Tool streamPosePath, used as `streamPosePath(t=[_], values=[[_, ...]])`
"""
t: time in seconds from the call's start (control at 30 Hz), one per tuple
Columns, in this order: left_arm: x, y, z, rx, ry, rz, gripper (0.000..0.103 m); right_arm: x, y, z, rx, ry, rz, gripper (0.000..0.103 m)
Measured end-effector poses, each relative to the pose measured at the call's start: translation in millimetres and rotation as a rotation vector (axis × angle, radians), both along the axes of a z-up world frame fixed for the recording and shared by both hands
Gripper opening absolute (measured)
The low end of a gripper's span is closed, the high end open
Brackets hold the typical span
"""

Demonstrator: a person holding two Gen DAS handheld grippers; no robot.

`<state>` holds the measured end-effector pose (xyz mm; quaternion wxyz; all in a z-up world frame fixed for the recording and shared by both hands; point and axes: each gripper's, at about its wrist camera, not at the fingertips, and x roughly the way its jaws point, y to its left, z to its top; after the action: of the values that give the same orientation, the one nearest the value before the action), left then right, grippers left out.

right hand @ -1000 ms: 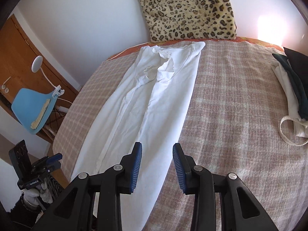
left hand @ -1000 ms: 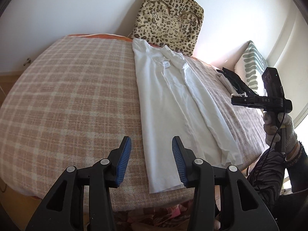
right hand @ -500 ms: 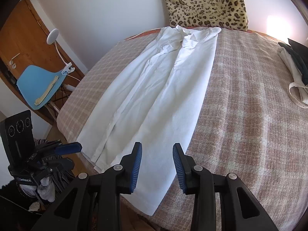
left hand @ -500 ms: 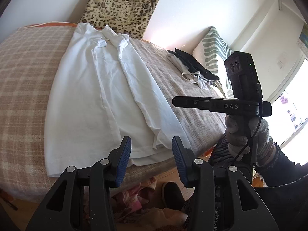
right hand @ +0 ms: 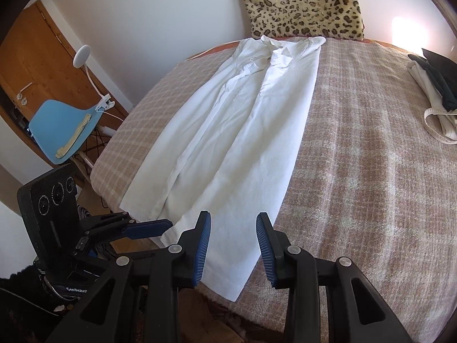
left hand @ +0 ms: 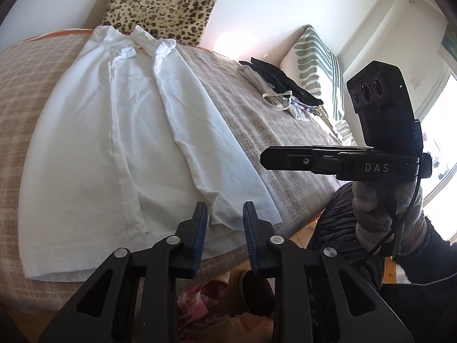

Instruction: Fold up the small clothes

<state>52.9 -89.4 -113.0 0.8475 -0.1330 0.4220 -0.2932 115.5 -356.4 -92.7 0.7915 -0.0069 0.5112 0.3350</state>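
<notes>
A white collared shirt (left hand: 120, 131) lies flat lengthwise on a checked beige blanket (left hand: 17, 91), collar toward the leopard cushion, both sides folded inward. It also shows in the right wrist view (right hand: 245, 131). My left gripper (left hand: 224, 230) is open and empty, its fingers straddling the hem corner at the bed's near edge. My right gripper (right hand: 232, 240) is open and empty, just above the other hem corner. Each gripper shows in the other's view: the right one (left hand: 285, 161) and the left one (right hand: 148, 225).
A leopard-print cushion (left hand: 162, 3) leans on the wall at the head. A pile of dark and white clothes (left hand: 280, 91) lies on the blanket (right hand: 371, 171) to the right, beside a striped pillow (left hand: 317, 65). A blue chair (right hand: 62, 125) and wooden door (right hand: 31, 57) stand left.
Both grippers have moved closer to the shirt's hem at the bed edge. The left gripper's jaws have narrowed a little around the hem corner. The shirt has not moved.
</notes>
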Motion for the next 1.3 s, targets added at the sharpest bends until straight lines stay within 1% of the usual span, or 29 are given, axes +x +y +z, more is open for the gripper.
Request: streamPosePath(t=[0.03,0.13,0.2,0.27,0.43,0.53,0.6,0.63,0.67,0.7,0.73,0.77,0.8,0.83,0.93,0.97,1.07,1.13,1.2,1.23,1.3], values=[[-1,0,0,0.004,-0.005,-0.001,0.002,-1,-1,-2,-0.003,0.007,0.0,0.036],[-6,-2,0,0.005,-0.018,-0.007,0.002,-1,-1,-14,-0.032,0.033,0.001,0.036],[-12,0,1,0.015,-0.023,0.009,0.002,-2,1,-22,-0.059,0.049,0.007,0.036],[-19,5,-1,0.051,-0.028,0.036,0.002,-3,3,-27,-0.087,0.054,0.018,0.036],[-29,15,-10,0.065,0.021,0.043,0.002,-3,6,-29,-0.12,0.05,0.032,0.035],[-36,24,-2,0.051,0.018,0.059,0.002,-5,9,-28,-0.137,0.05,0.039,0.035],[-42,30,8,0.07,-0.012,0.052,0.002,-8,7,-27,-0.131,0.062,0.037,0.035],[-46,31,12,0.105,-0.028,0.028,0.005,-11,6,-25,-0.131,0.062,0.035,0.036],[-49,30,16,0.159,-0.049,0.009,0.013,-13,5,-23,-0.134,0.056,0.038,0.036],[-52,30,19,0.21,-0.068,0.002,0.019,-15,5,-20,-0.138,0.042,0.042,0.036],[-54,32,22,0.253,-0.077,0.007,0.037,-17,4,-16,-0.143,0.022,0.047,0.036],[-53,36,23,0.271,-0.078,0.019,0.053,-19,5,-13,-0.147,0.006,0.053,0.036],[-52,40,25,0.268,-0.076,0.034,0.055,-20,6,-12,-0.152,-0.003,0.058,0.036],[-50,46,25,0.261,-0.064,0.053,0.056,-21,8,-12,-0.154,0.0,0.057,0.037],[-41,65,22,0.217,-0.033,0.125,0.056,-19,8,-18,-0.155,0.044,0.021,0.037],[-40,69,21,0.203,-0.028,0.136,0.056,-19,3,-19,-0.143,0.053,0.009,0.039],[-37,73,15,0.184,-0.009,0.146,0.056,-22,-2,-20,-0.094,0.056,-0.003,0.039],[-35,74,11,0.177,0.01,0.152,0.055,-28,-1,-15,-0.035,0.045,0.03,0.038],[-32,75,9,0.162,0.023,0.152,0.055,-37,7,-10,0.002,0.044,0.096,0.033],[-31,76,9,0.161,0.023,0.155,0.055,-42,15,-9,0.007,0.043,0.135,0.031],[-30,78,10,0.161,0.018,0.162,0.055,-53,34,-10,-0.027,0.019,0.201,0.031]])
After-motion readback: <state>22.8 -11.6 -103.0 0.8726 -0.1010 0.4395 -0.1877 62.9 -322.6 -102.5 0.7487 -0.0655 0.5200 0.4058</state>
